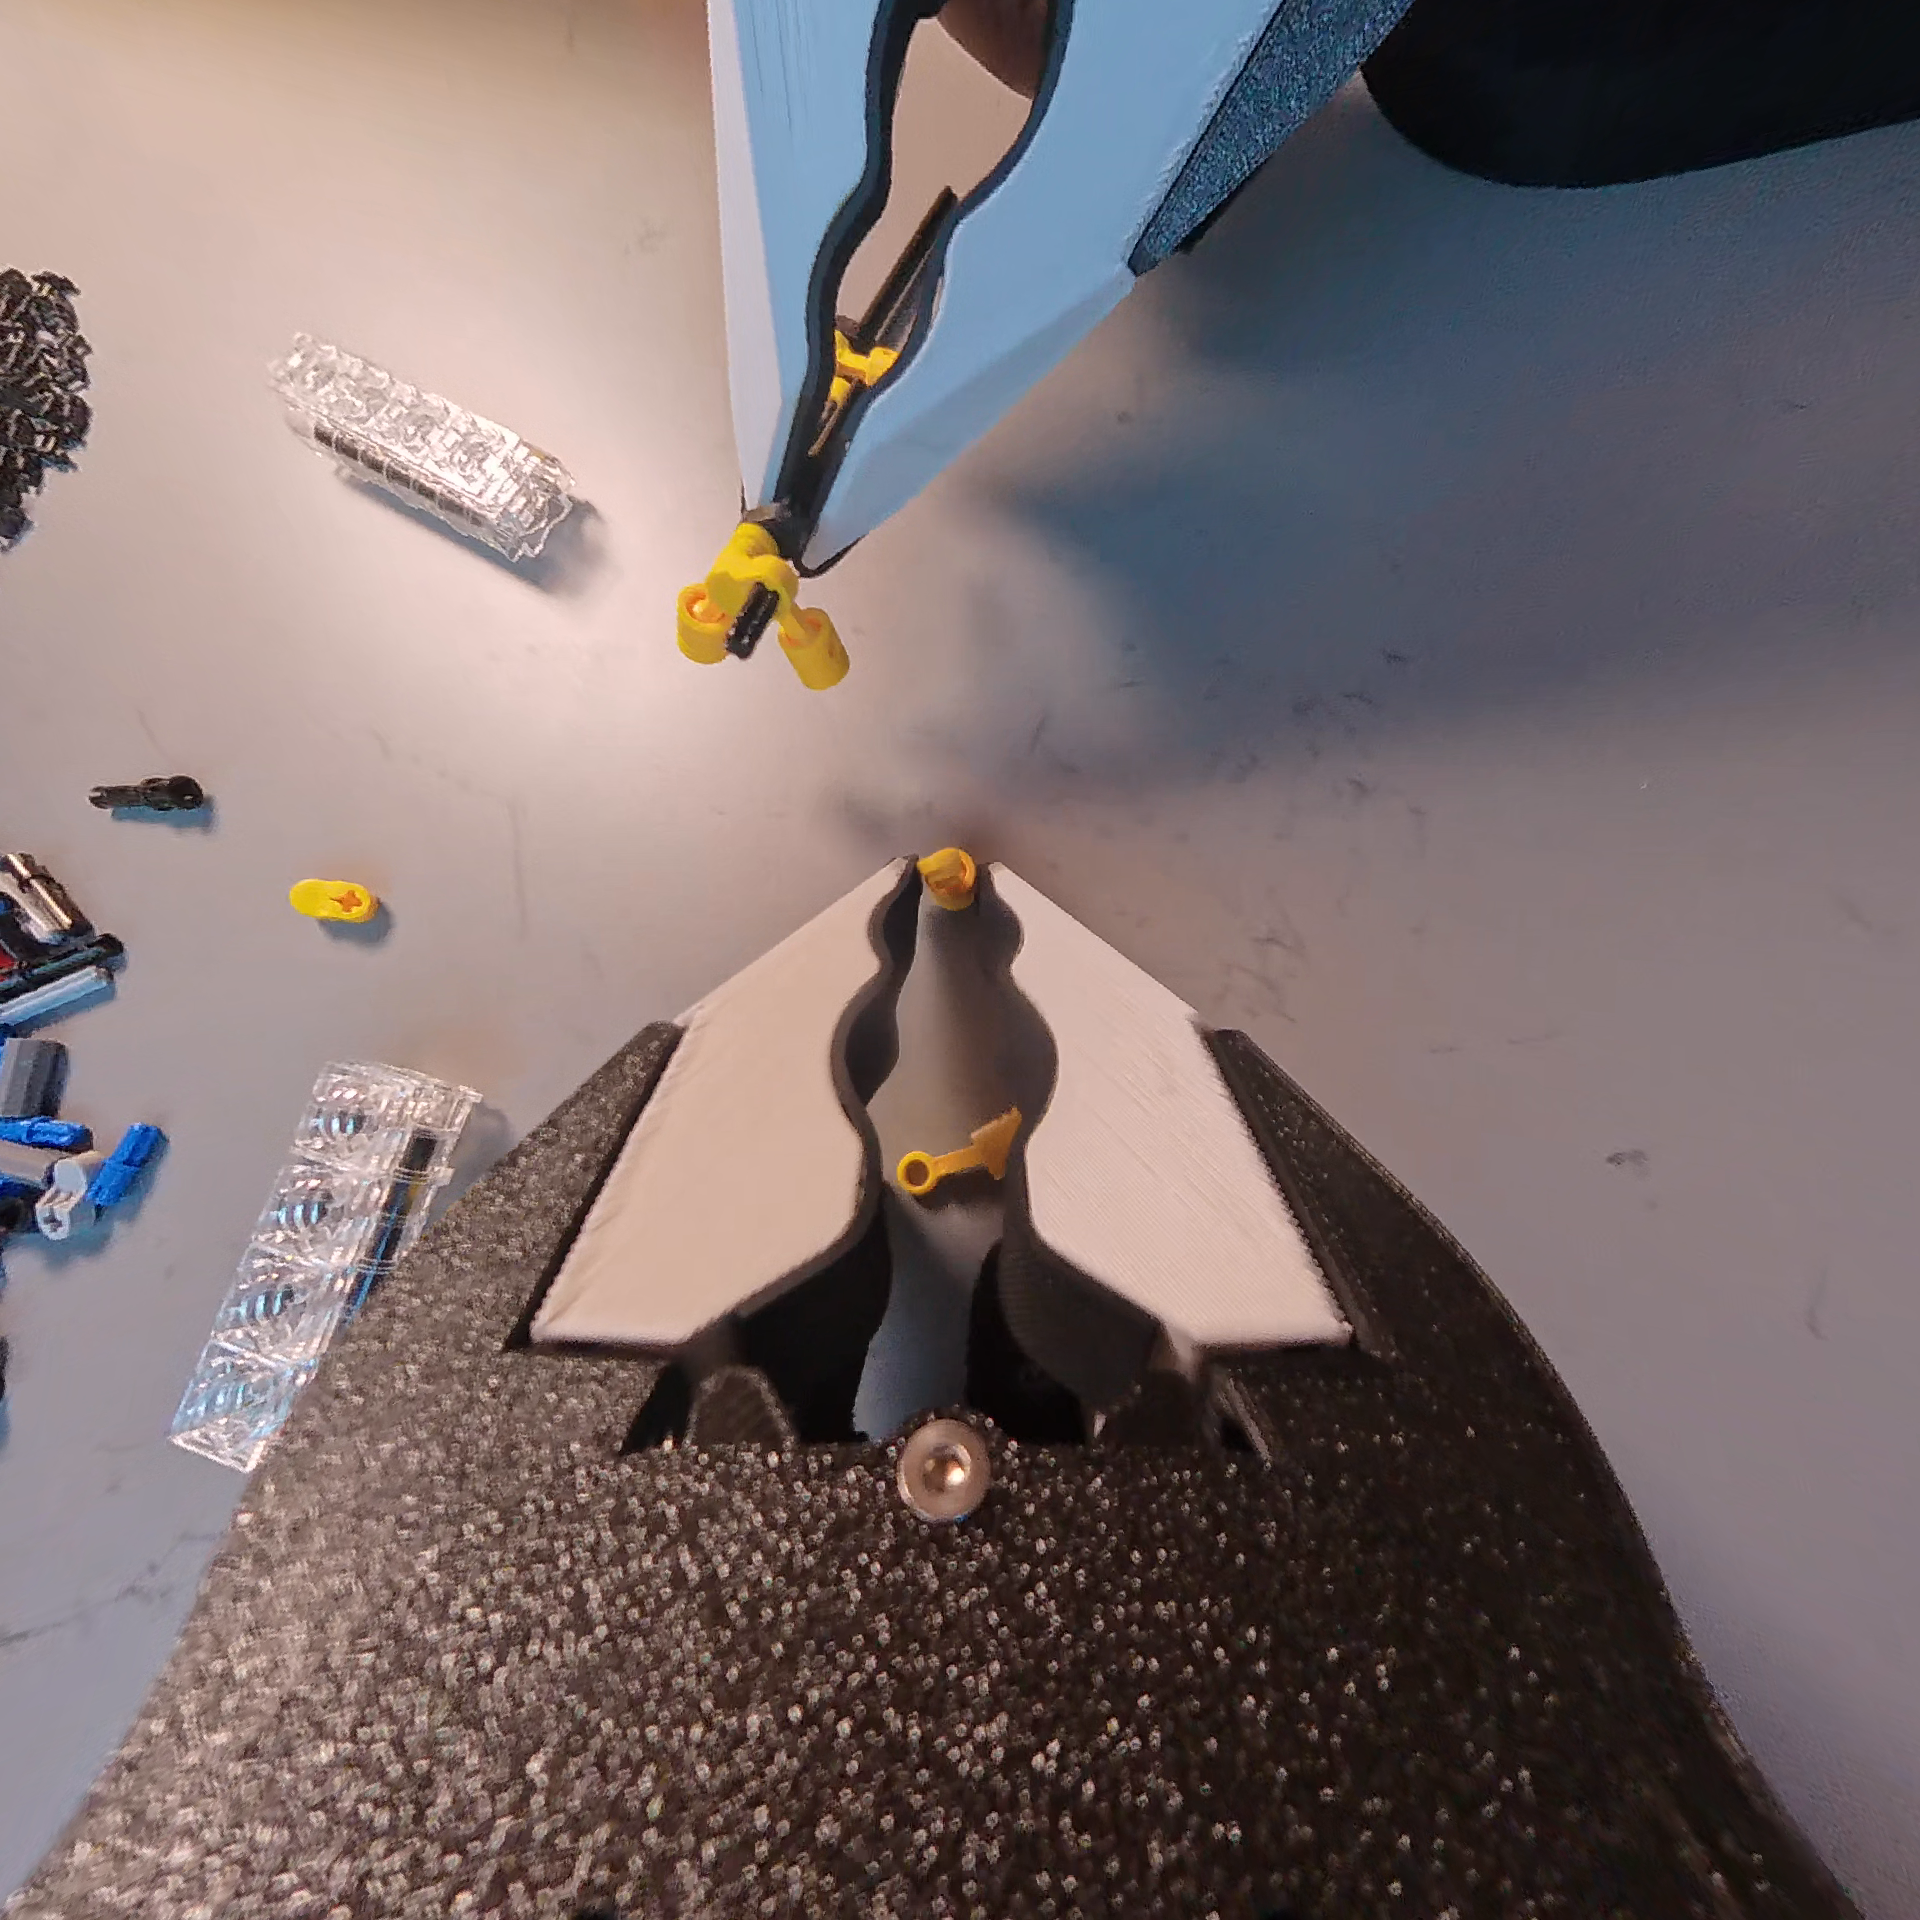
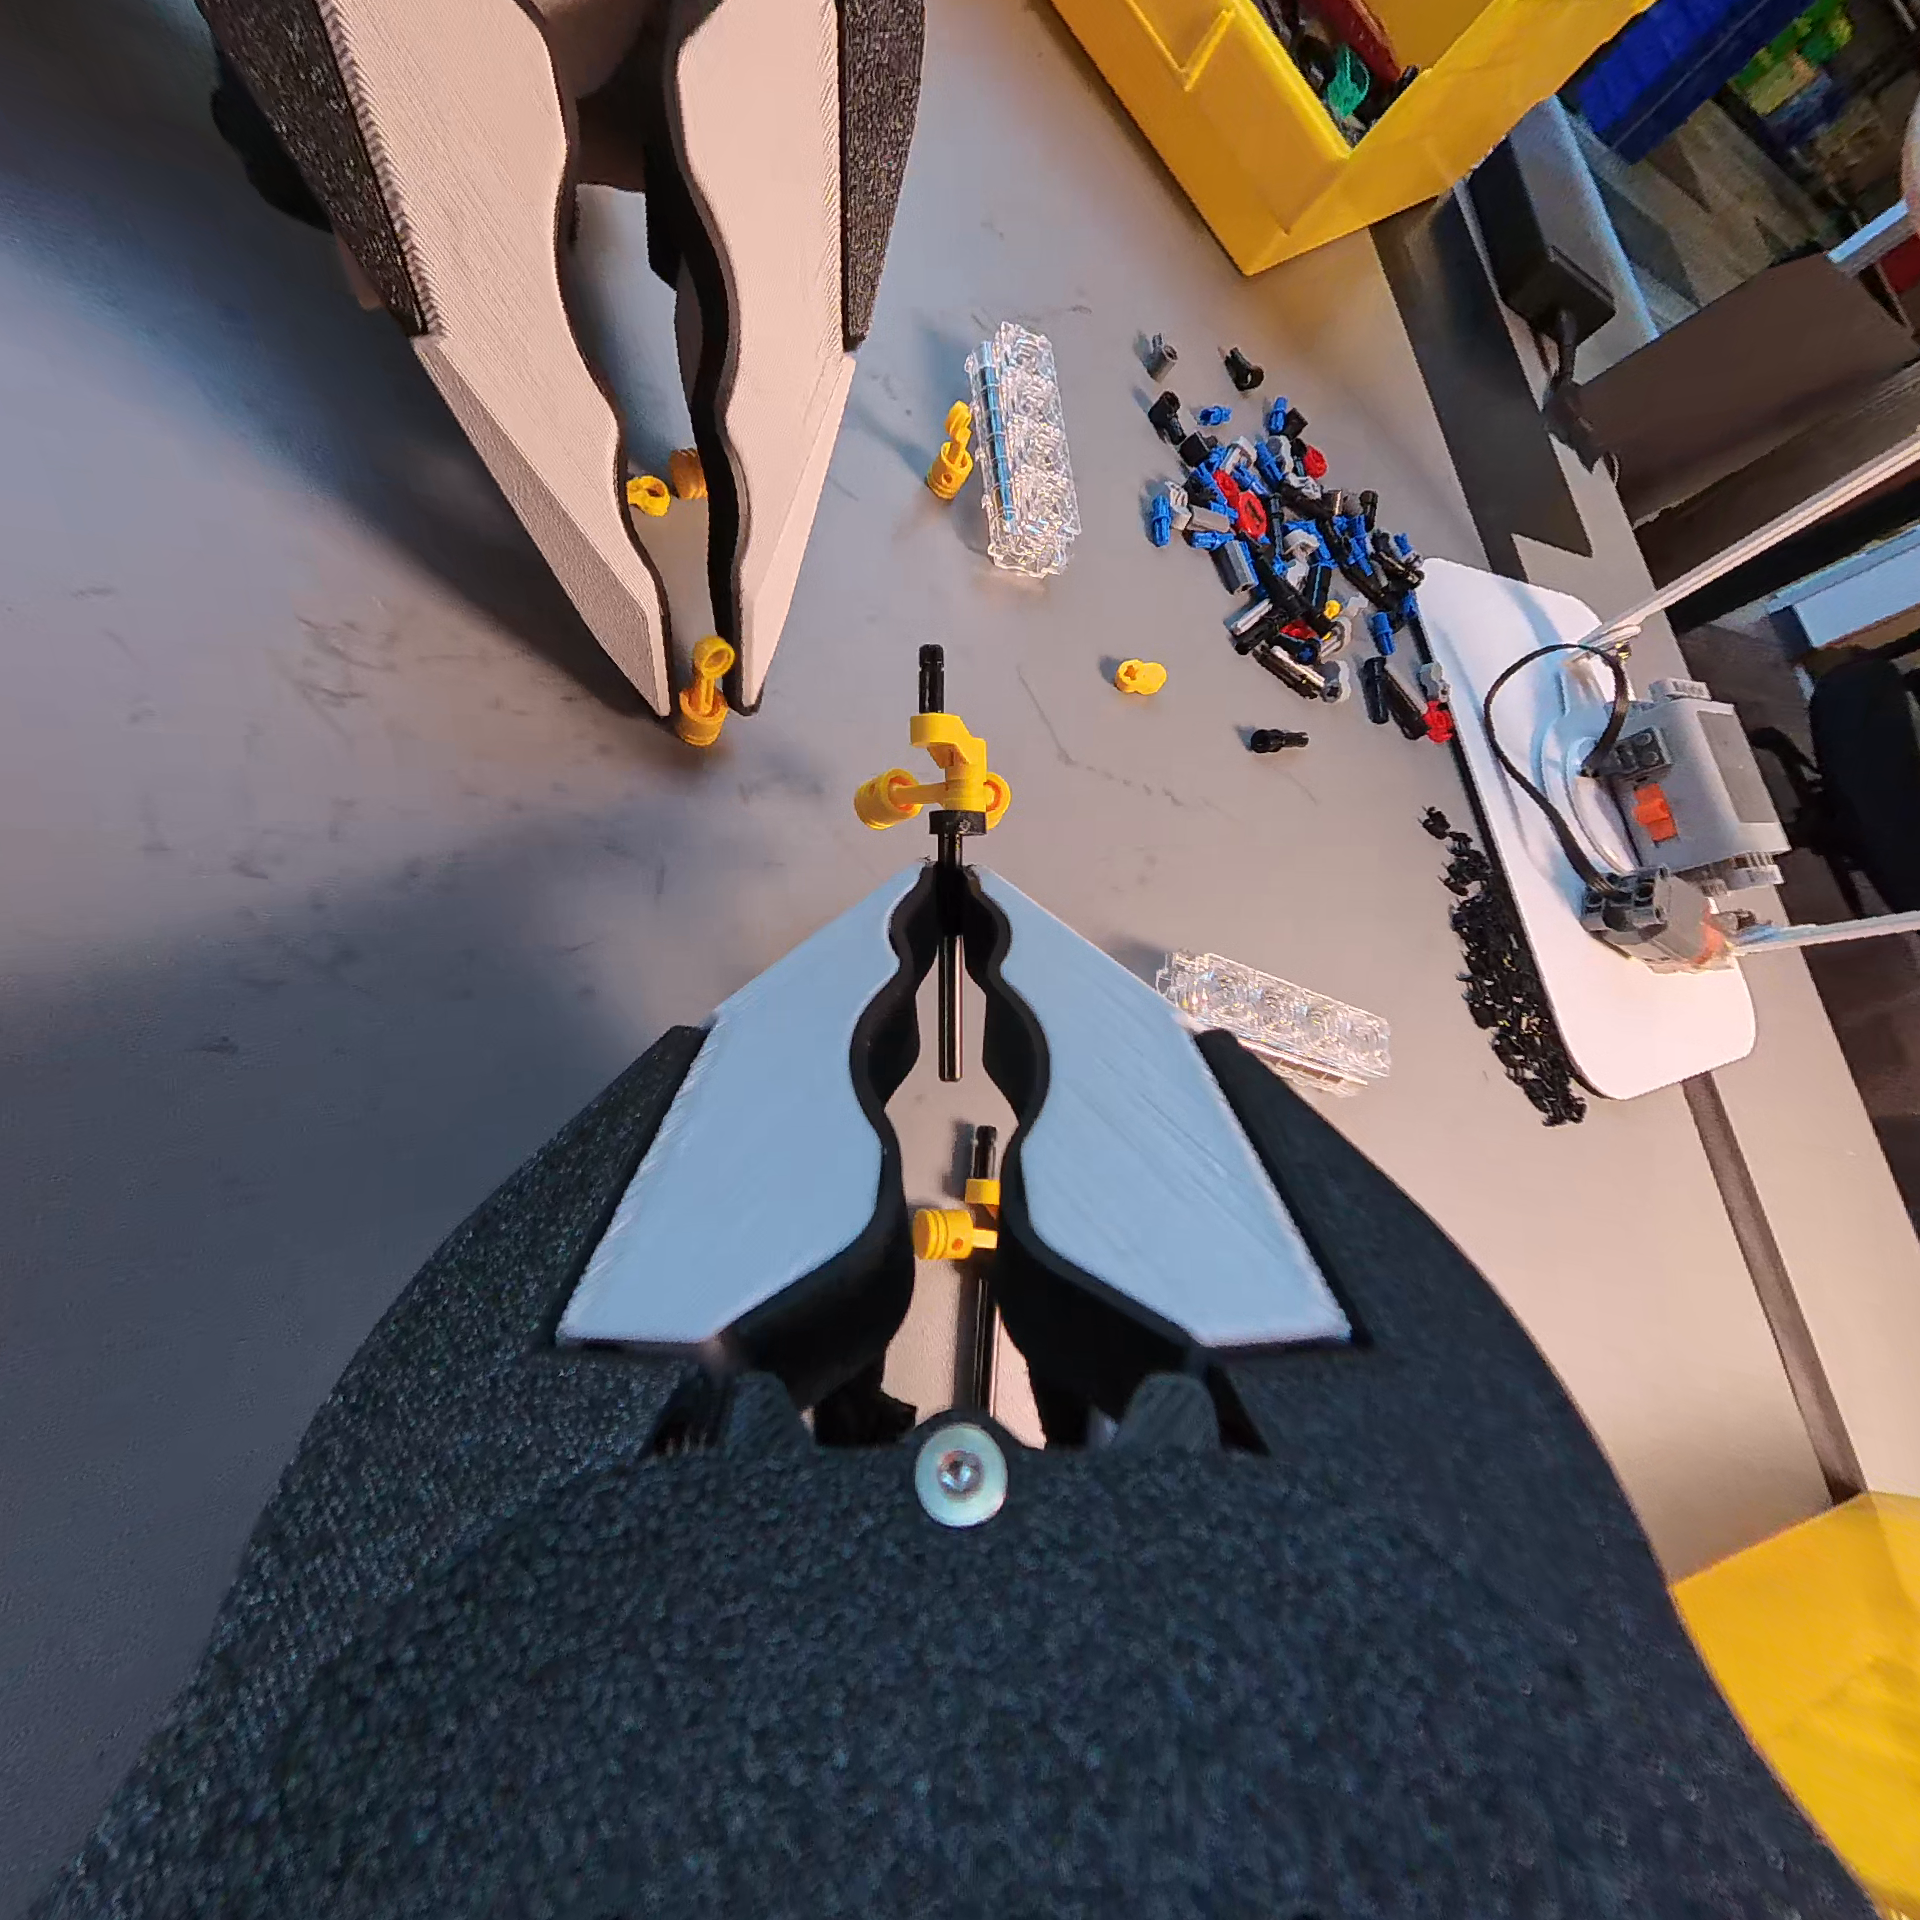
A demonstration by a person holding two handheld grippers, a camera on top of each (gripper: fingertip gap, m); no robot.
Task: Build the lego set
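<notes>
No legible writing on bricks [image 2: 1283, 540]

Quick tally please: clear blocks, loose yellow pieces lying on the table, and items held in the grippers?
Clear blocks: 2
Loose yellow pieces: 2
Held items: 2, a yellow piece in the left gripper, a black axle assembly in the right gripper
Total: 6
</notes>
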